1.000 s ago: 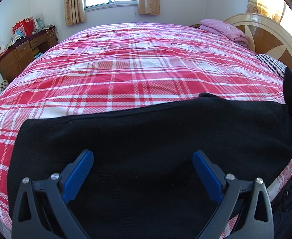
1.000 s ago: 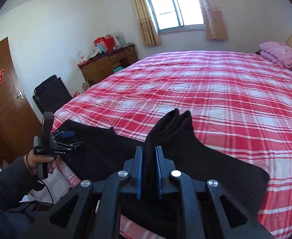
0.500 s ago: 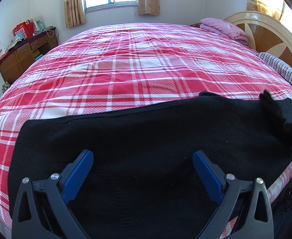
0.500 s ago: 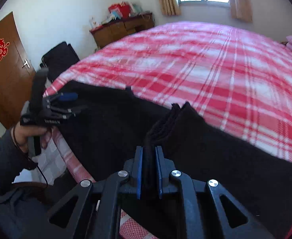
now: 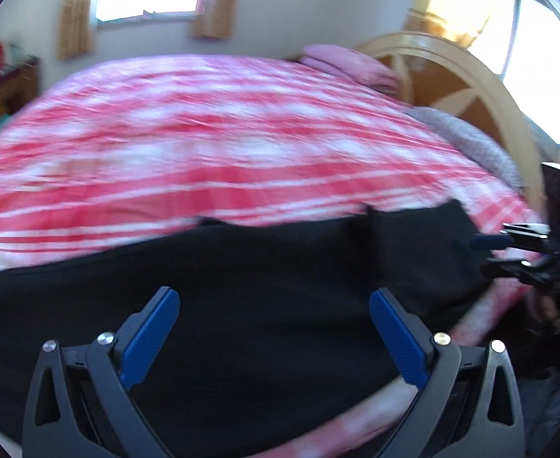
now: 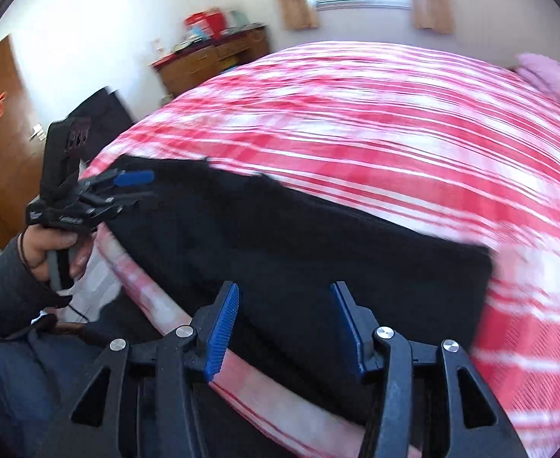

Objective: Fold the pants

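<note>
black pants (image 6: 318, 252) lie flat along the bed (image 6: 413, 133) edge; the right hand-held gripper (image 6: 285, 324) has just been opening, nothing between its pads, and the left hand-held gripper (image 5: 274, 337) gapes wide, empty

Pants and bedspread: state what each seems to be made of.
The pants: probably a soft knit or fleece, matte black with no sheen and lying limp; motion blur hides the weave. The bedspread: likely woven cotton, matte red-and-white plaid with light wrinkles.

Matt black knit pants (image 6: 318, 252) on soft plaid cotton bedspread (image 6: 413, 122) — glossy lacquered wooden headboard (image 5: 482, 87)
</note>
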The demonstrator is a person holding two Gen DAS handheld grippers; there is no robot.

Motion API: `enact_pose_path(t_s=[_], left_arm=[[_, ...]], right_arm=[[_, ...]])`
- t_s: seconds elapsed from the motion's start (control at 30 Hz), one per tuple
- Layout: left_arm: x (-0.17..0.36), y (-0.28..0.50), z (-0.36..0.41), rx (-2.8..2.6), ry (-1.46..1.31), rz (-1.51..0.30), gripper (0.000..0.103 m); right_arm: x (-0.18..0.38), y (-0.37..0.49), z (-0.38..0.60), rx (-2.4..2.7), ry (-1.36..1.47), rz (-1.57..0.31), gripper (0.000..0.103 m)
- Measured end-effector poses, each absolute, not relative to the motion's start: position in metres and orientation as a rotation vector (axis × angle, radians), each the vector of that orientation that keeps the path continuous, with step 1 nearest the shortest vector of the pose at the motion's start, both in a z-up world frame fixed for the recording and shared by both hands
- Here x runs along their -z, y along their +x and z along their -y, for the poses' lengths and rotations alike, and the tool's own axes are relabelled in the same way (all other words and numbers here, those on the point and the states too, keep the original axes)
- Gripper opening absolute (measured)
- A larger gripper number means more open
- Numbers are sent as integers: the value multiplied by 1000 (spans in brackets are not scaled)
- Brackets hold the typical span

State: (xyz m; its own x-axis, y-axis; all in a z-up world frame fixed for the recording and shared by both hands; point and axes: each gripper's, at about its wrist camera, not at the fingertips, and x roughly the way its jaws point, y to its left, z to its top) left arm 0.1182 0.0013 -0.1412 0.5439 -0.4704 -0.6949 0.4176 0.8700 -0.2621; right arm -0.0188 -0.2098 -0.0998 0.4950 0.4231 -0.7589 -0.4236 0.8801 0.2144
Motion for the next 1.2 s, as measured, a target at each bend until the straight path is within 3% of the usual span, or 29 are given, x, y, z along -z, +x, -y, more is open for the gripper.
enact_pose_path(t_s=[0.13,0.37,0.43,0.5,0.67,1.03,1.2], left_arm=[[155,129,44,648,-103,-928,82],[160,144,85,647,-99,-974,80],[159,142,86,623,-92,-977,63],[160,137,84,624,-83,-990,19],[151,128,66,660,-197,-987,12],[158,127,45,626,-236,-1017,11],[168,130,43,621,-233,-1037,18]], right_arm=[[100,-35,259,-417,71,-893,52],[112,-32,298,-336,198,-883,52],[116,-31,301,-339,214,-881,52],[119,-30,302,-328,218,-878,52],[117,-32,305,-325,242,-853,52],[103,-44,296,-411,233,-766,52],[126,-41,263,-514,117,-919,58]])
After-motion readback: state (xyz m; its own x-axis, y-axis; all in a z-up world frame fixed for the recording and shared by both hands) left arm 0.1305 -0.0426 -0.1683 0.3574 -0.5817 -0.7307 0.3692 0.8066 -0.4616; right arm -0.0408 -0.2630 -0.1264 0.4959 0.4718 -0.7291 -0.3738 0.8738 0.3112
